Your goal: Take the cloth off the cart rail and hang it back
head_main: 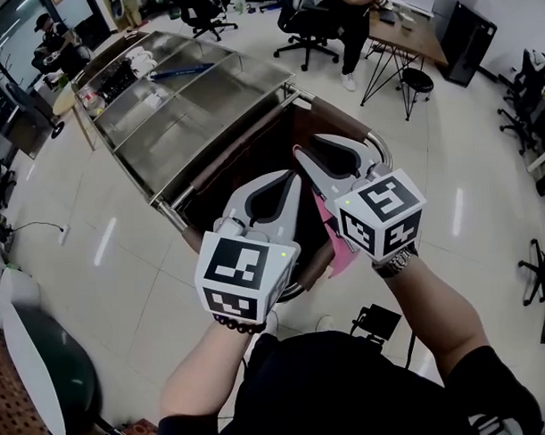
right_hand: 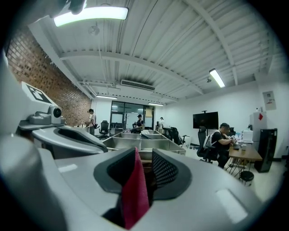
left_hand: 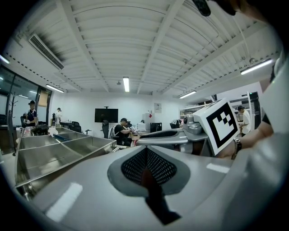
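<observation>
Parted jaws of the right claw are seen with the pink cloth between them, laid against the left pad but not pinched, so that claw is released; the left claw alongside is clenched, seemingly on nothing. Beneath the right claw the cloth is hung near the cart rail. It is judged light and limp, best gripped at an upper fold.

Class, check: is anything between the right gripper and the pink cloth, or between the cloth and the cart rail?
Nothing visible. The right gripper has the pink cloth between its parted jaws, and no object separates the cloth from the cart rail.
</observation>
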`<action>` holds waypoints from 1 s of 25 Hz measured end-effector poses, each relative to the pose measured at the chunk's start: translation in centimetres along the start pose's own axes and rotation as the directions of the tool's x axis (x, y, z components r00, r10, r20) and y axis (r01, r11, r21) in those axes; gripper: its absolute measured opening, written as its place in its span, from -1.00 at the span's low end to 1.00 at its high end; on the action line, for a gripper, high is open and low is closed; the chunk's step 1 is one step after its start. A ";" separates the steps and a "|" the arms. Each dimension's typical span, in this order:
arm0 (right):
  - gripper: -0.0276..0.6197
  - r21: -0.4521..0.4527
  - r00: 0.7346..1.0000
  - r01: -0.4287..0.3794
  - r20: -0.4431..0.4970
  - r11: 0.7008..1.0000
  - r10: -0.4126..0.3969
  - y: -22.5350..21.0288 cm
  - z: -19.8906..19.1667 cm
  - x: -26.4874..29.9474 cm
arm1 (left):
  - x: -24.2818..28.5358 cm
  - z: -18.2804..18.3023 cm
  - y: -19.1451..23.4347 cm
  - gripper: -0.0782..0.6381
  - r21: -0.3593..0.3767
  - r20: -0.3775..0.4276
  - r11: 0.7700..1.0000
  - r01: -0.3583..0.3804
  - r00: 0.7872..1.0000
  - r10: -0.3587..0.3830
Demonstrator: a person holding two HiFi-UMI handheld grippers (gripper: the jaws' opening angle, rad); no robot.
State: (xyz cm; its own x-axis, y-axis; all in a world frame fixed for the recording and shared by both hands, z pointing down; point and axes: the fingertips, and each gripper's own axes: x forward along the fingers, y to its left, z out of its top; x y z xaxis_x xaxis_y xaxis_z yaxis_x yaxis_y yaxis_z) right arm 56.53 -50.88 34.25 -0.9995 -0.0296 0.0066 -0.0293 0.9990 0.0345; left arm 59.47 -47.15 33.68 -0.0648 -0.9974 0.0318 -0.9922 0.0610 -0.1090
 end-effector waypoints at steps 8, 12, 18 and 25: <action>-0.20 -0.003 0.999 -0.032 0.012 0.999 0.032 1.8 0.9 0.3 | -1.6 0.7 0.8 -0.77 -0.006 0.006 0.999 -0.032 0.999 0.032; -0.08 0.000 1.000 -0.031 0.006 1.000 0.031 1.9 1.1 0.3 | -2.1 0.8 0.8 -0.77 0.001 0.006 1.000 -0.029 1.000 0.029; 0.03 0.027 0.999 -0.038 -0.026 0.999 0.039 2.5 0.4 0.9 | -2.9 0.5 1.5 -0.77 0.007 0.000 0.999 -0.037 0.999 0.037; 0.03 0.019 0.997 -0.057 -0.051 0.998 0.058 4.0 0.4 1.7 | -3.8 -0.7 3.7 -0.77 0.001 -0.047 0.998 -0.062 0.997 0.062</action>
State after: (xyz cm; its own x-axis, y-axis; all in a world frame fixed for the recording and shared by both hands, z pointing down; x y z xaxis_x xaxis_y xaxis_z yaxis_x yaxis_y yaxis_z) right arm 54.68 -46.88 33.96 -0.9979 0.0262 0.0598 0.0272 0.9995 0.0153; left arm 56.01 -43.11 33.81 -0.1314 -0.9887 0.0717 -0.9861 0.1229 -0.1117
